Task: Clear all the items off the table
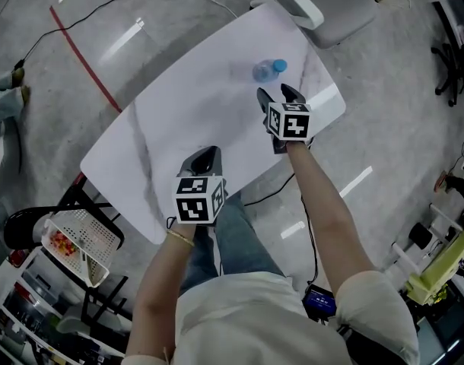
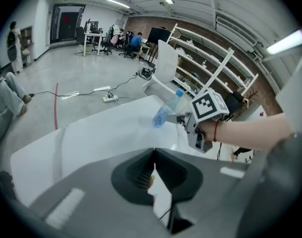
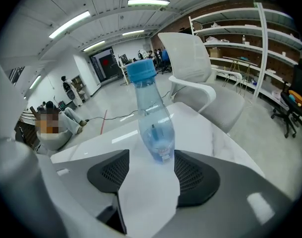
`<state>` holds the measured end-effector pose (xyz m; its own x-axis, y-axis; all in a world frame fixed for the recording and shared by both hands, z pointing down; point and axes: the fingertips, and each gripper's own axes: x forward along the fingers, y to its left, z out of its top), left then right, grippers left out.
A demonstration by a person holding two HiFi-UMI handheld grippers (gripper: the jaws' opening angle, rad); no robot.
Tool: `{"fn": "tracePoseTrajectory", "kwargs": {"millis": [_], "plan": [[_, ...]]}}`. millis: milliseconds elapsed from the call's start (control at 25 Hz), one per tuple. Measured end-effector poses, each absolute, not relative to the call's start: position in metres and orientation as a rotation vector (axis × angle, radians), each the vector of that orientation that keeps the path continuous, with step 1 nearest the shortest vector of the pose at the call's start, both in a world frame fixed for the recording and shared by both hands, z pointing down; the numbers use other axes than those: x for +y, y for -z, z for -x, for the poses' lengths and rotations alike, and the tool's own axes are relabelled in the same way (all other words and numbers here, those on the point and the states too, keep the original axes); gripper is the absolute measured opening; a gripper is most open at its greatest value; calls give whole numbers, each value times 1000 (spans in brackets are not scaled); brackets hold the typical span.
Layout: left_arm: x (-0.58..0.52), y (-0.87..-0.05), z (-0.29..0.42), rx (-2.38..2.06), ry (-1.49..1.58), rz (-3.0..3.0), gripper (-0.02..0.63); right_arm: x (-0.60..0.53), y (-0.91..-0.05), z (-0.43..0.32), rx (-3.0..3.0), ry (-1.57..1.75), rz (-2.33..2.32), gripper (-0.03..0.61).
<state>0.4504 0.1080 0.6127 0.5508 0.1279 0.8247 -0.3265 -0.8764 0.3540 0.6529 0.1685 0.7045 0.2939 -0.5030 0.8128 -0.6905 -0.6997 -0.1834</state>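
I was approaching the water bottle [image 1: 268, 70] standing upright on the worktop [image 1: 179, 128], my right hand-held gripper [image 1: 276, 91] released just short of it and my left hand-held gripper [image 1: 205, 158] clenched empty well behind it, so I judged the next move was to advance and close.

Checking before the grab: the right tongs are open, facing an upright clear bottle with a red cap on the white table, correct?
The cap of the bottle is blue, not red; the right gripper view shows it. The rest holds.
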Motion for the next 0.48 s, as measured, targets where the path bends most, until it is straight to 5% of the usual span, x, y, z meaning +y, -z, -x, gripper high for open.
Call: {"fn": "tracePoseTrajectory", "kwargs": {"millis": [480], "plan": [[100, -640, -453, -157, -1318, -2275, 9, 148, -743, -686, -1053, -1347, -2359, 370]]}}
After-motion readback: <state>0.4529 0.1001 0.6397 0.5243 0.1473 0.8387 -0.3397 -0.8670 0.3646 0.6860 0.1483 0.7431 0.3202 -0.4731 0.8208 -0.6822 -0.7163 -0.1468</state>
